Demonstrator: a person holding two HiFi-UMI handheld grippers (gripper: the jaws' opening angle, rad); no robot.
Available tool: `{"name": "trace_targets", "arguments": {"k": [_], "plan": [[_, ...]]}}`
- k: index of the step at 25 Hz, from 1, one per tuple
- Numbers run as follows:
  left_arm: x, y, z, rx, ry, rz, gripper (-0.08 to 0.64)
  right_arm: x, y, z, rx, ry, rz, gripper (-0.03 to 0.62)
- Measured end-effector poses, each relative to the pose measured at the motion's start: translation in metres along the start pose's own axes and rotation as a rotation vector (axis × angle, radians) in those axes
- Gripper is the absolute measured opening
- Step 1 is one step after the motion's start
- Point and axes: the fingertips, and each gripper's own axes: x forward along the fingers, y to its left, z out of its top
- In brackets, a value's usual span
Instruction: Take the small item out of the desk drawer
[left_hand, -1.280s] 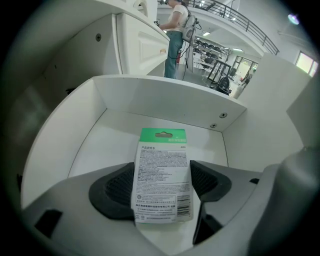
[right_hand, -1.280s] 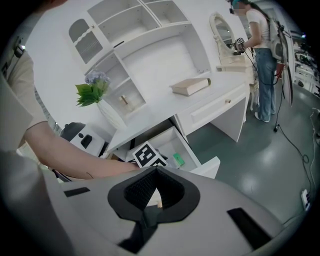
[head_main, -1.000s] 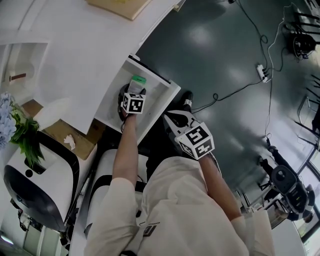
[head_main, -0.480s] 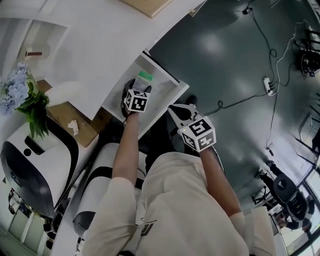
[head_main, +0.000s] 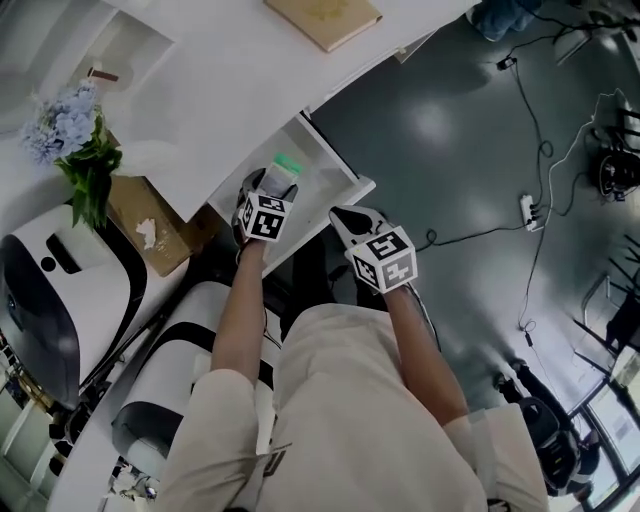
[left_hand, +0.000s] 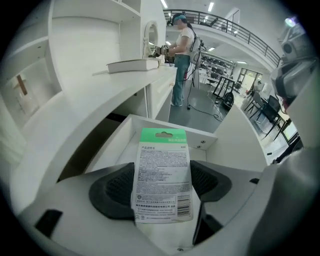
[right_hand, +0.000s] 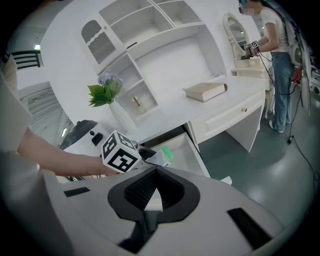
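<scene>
the small green-topped packet stands upright, clamped flat between the pads of our left gripper, just over the open drawer. we lift it straight, clear of the drawer walls. our right gripper hangs beside, jaws together, empty.

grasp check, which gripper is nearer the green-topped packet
Left. The left gripper is shut on the packet over the drawer; the right gripper sits apart, outside the drawer front.

One packet, one drawer, one book, one bunch of flowers.
</scene>
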Motion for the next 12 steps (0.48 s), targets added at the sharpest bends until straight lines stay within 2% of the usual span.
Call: {"name": "trace_targets", "arguments": {"k": [6,12], "plan": [[-0.039,0.01,0.009,-0.025,-0.046,0.065,0.356,-0.01,-0.005,0.012,-0.024,-0.015,0.018,0.025],[-0.08,0.014,0.021,-0.085,-0.107,0.136,0.356,-0.018,-0.01,0.018,-0.027,-0.037,0.034,0.025]]}}
